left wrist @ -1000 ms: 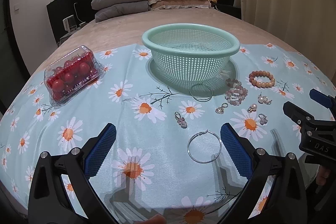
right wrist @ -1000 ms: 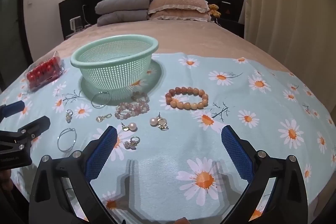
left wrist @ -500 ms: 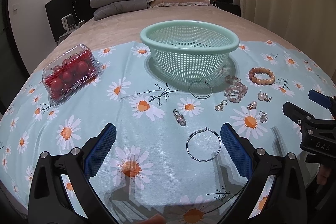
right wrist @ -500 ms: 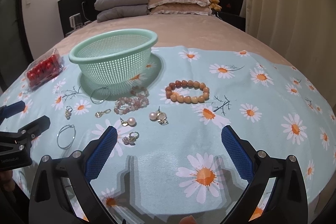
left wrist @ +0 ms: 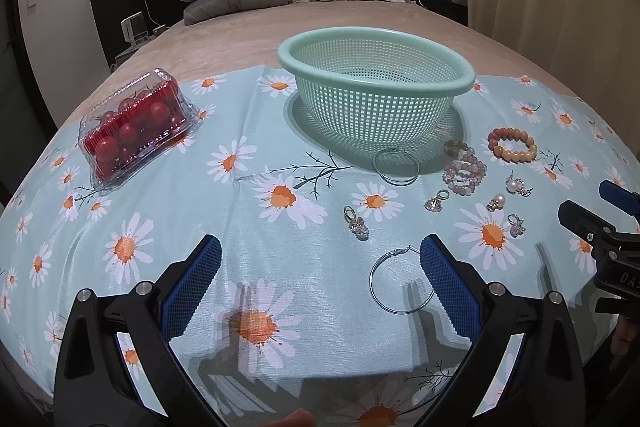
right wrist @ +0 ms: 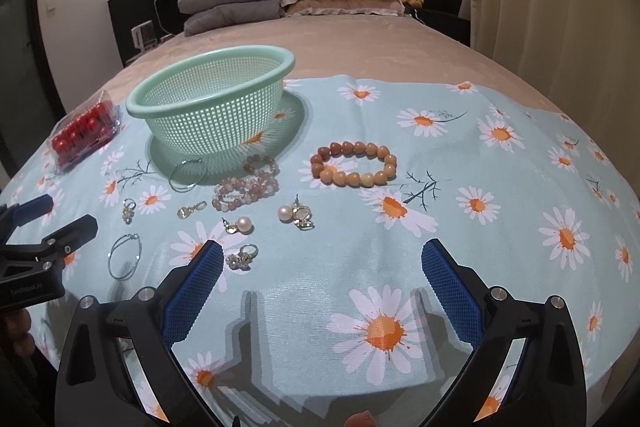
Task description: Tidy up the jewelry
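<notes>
As both cams sit lower & closer to the cloth than 1 s ago, jewelry looms larger in frame; approach underway, nothing picked yet. Judgement: task at its very start.

L gripper (left wrist: 320, 283): jaws spread wide, holding nothing, hovering over daisy tablecloth (left wrist: 168, 195). Near hoop earring (left wrist: 401, 280) lies just beside its R pad (left wrist: 448, 291), overlap in view, contact can't tell. Likely 1st target.

R gripper (right wrist: 322, 285): also spread wide, empty. Small crystal earring (right wrist: 243, 256) just beside its L pad (right wrist: 194, 291).

Jewelry all loose on cloth, in front & to right of mint colander basket (left wrist: 376, 65), none inside:
- orange bead bracelet (right wrist: 354, 169), chunky, closed ring
- pink bead bracelet (right wrist: 250, 183), coiled, near basket foot
- 2nd hoop earring (left wrist: 396, 166), at basket's base, in its shadow
- pearl earrings (right wrist: 244, 225) & (right wrist: 295, 215), glossy
- small dangle earrings (left wrist: 356, 223), (left wrist: 436, 200)

Hoops thin wire, flat on cloth; prob hard to pinch.

Clamshell of cherry tomatoes (left wrist: 134, 131) well apart on left, not part of job.
</notes>
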